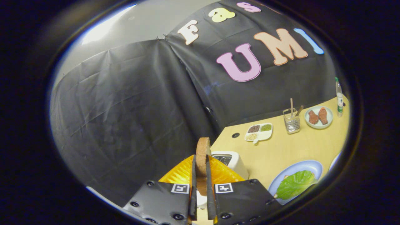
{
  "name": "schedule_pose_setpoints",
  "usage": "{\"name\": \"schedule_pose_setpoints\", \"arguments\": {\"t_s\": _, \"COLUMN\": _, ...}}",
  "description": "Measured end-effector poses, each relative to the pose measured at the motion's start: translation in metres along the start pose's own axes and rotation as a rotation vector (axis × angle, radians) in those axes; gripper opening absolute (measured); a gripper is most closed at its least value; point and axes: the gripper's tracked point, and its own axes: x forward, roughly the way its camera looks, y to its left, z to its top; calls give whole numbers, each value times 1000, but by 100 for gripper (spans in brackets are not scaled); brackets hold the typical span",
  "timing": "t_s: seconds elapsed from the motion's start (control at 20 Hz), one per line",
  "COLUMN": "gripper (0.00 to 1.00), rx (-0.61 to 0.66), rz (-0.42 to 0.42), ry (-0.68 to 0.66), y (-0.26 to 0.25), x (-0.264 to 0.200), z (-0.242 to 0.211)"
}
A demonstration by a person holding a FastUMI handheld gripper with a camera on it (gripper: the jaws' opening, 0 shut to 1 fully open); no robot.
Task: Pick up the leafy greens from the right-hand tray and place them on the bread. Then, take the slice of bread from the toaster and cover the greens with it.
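Tongs clamped on bread slice, edge-on, above toaster; could slip or tear before reaching greens.

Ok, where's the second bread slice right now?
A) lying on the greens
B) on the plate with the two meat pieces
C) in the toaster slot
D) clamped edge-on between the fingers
D: the bread slice stands edge-on in the gripper, both fingers pressing it, above the toaster; the greens lie uncovered on the blue plate.
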Motion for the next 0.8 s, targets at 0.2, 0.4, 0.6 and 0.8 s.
{"name": "schedule_pose_setpoints", "arguments": {"t_s": 0.2, "gripper": 16, "rx": 8, "rz": 5, "ry": -30, "y": -18, "x": -30, "z": 7}}
{"name": "schedule_pose_setpoints", "arguments": {"t_s": 0.4, "gripper": 16, "rx": 6, "rz": -3, "ry": -47, "y": -44, "x": -68, "z": 9}}
{"name": "schedule_pose_setpoints", "arguments": {"t_s": 0.6, "gripper": 16, "rx": 40, "rz": -18, "ry": -67, "y": -80, "x": -102, "z": 6}}
{"name": "schedule_pose_setpoints", "arguments": {"t_s": 0.8, "gripper": 16, "rx": 92, "rz": -74, "ry": -70, "y": -133, "x": -120, "z": -6}}
